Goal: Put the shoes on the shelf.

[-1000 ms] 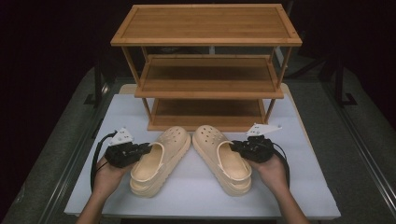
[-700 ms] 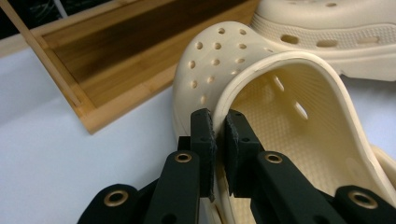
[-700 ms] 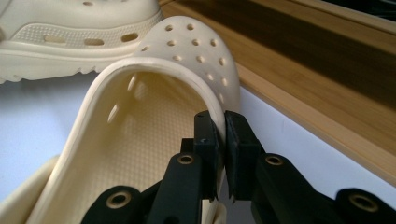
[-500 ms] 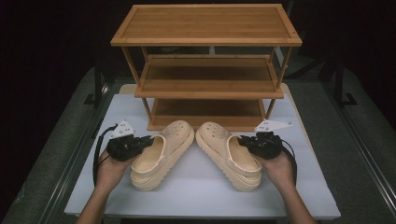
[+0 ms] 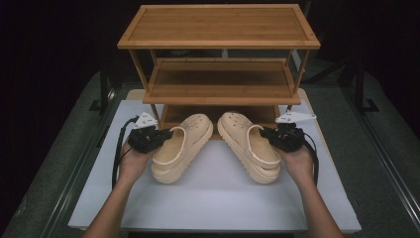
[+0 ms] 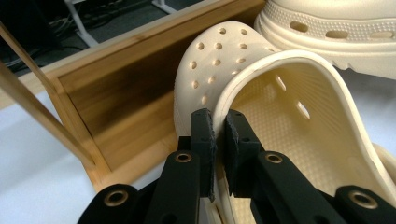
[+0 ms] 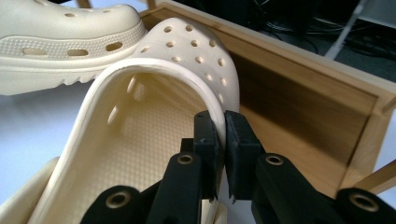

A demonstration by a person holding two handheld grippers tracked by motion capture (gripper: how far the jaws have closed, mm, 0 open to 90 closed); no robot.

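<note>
Two beige perforated clogs sit side by side on the white mat, toes toward a three-tier wooden shoe rack [image 5: 218, 89]. My left gripper [image 5: 167, 135] [image 6: 218, 123] is shut on the outer rim of the left clog [image 5: 181, 146] [image 6: 280, 121]. My right gripper [image 5: 265, 133] [image 7: 220, 123] is shut on the outer rim of the right clog [image 5: 247, 144] [image 7: 140, 135]. Both toes reach the front edge of the rack's bottom shelf [image 6: 121, 93] [image 7: 303, 102]. Each gripper view also shows the other clog [image 6: 336, 32] [image 7: 60, 42] alongside.
The white mat [image 5: 213, 198] covers the table in front of the rack. The rack's slanted legs [image 5: 146, 74] flank the bottom shelf opening. Dark floor and metal rails [image 5: 381, 148] lie beyond the table's sides.
Both hands have carried the clogs forward, away from the person and slightly up. The toes now sit at the bottom shelf's front edge. Both grips are unchanged.
</note>
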